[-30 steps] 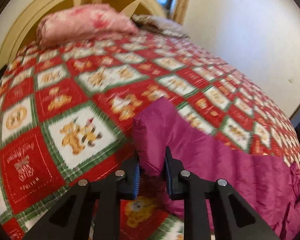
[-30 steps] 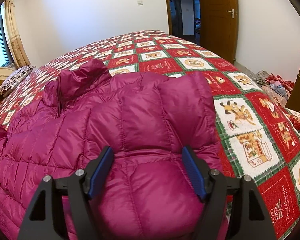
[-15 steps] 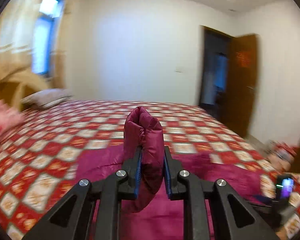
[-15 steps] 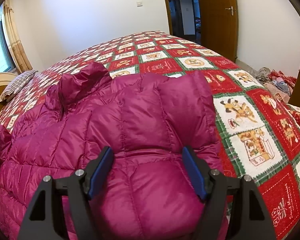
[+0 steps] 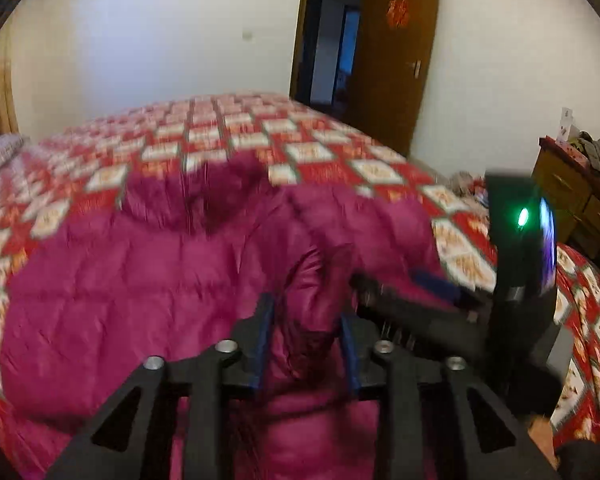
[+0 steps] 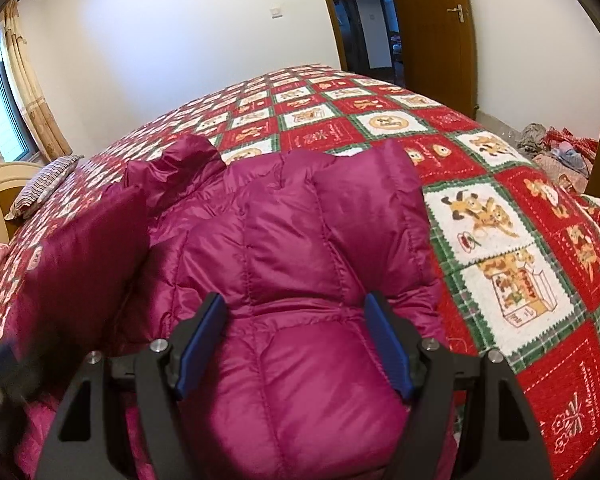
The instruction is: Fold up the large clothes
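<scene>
A magenta puffer jacket (image 5: 140, 280) lies spread on the red patchwork bedspread (image 5: 312, 152). My left gripper (image 5: 306, 336) hovers over the jacket body with a fold of its sleeve (image 5: 308, 292) standing up between the blue pads. Its jaws are opening, and the puffy fabric still fills the gap. The right wrist view shows that sleeve (image 6: 84, 256) raised at the left, blurred. My right gripper (image 6: 296, 344) is set wide, its pads pressed into a thick folded part of the jacket (image 6: 300, 248). It appears close on the right in the left wrist view (image 5: 392, 284).
Far side of the bed: a white wall and an open wooden door (image 6: 428, 32). A wooden dresser (image 5: 572, 196) and a heap of clothes on the floor (image 6: 556, 148) are at the right. A striped pillow (image 6: 44, 184), headboard and window are at the left.
My left gripper carried the sleeve from the headboard side across the jacket toward the right gripper, rolling as it went. Its jaws now stand wider. The right gripper stayed put.
</scene>
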